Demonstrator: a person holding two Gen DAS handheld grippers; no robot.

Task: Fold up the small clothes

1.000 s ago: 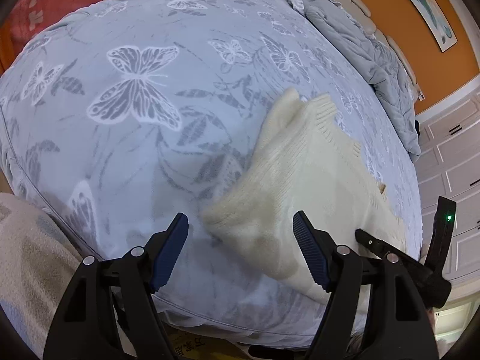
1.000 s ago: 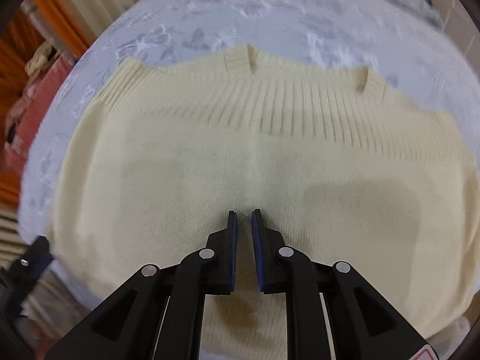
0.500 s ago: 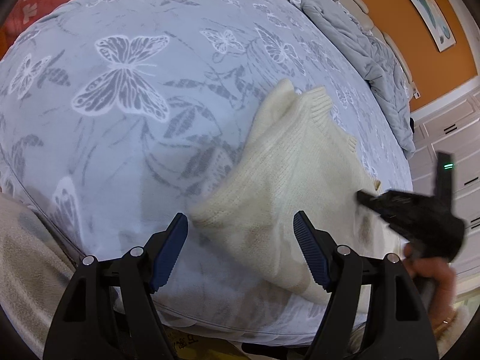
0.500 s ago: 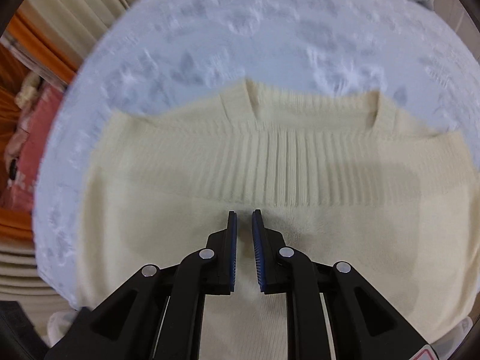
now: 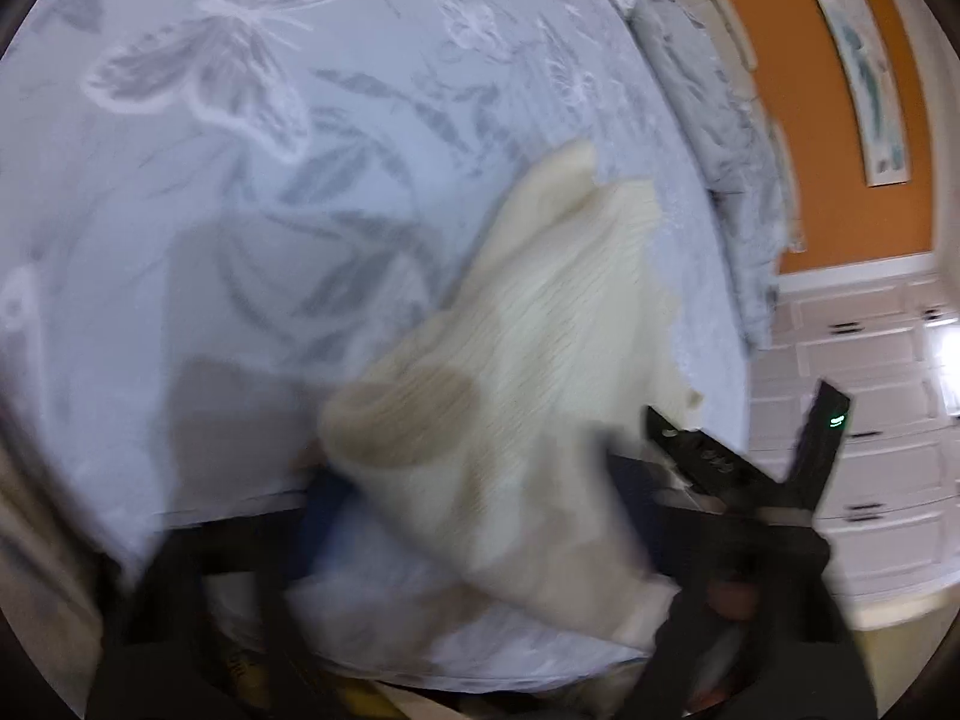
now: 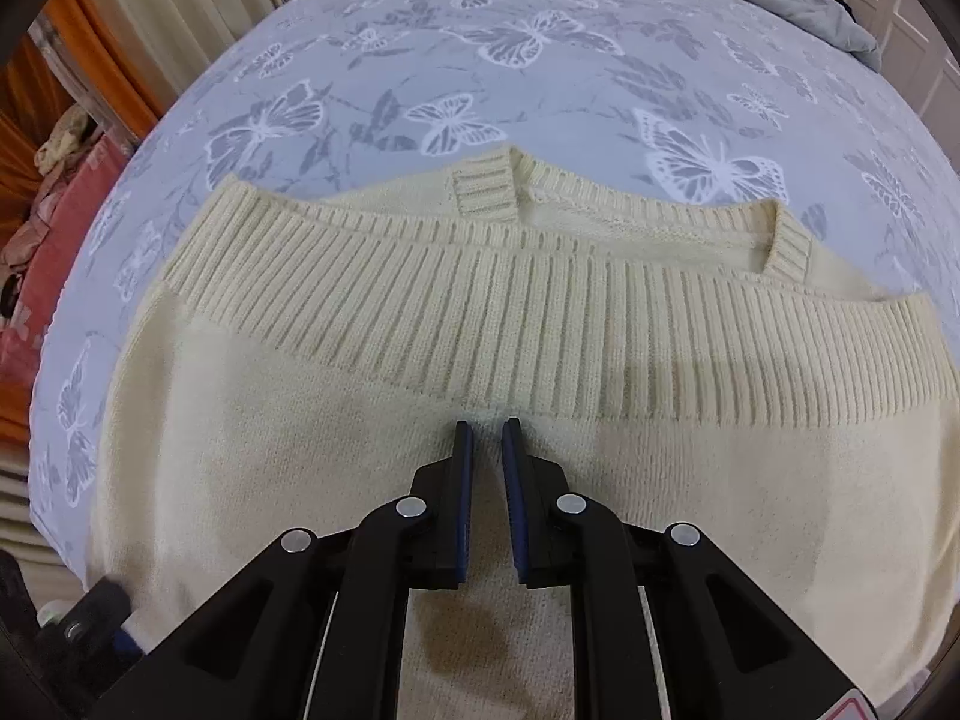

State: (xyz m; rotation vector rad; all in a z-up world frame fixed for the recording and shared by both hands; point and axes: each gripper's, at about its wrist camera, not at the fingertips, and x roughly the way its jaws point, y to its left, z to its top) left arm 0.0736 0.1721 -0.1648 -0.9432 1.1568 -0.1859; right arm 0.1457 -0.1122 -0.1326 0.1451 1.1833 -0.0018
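A cream knit sweater (image 6: 420,456) lies folded on the butterfly-print bed sheet (image 6: 540,90), its ribbed hem and cuffs at the far side. My right gripper (image 6: 486,429) is shut and rests over the sweater's middle with nothing between its fingers. In the left wrist view the sweater (image 5: 540,330) fills the lower middle, and its near left corner bulges up over my left gripper (image 5: 468,516). That view is blurred and the cloth hides the fingers, so their state is unclear. The right gripper's black body (image 5: 750,468) shows at the sweater's right edge.
A grey quilt (image 5: 720,138) lies bunched along the far side of the bed. White cabinets (image 5: 870,408) and an orange wall stand beyond it. A pink cover (image 6: 42,252) lies to the left of the bed, in front of curtains.
My left gripper has pushed in to the sweater's near corner, which now bulges over its fingers. My right gripper has drawn back a little; more of the bed shows beyond the hem.
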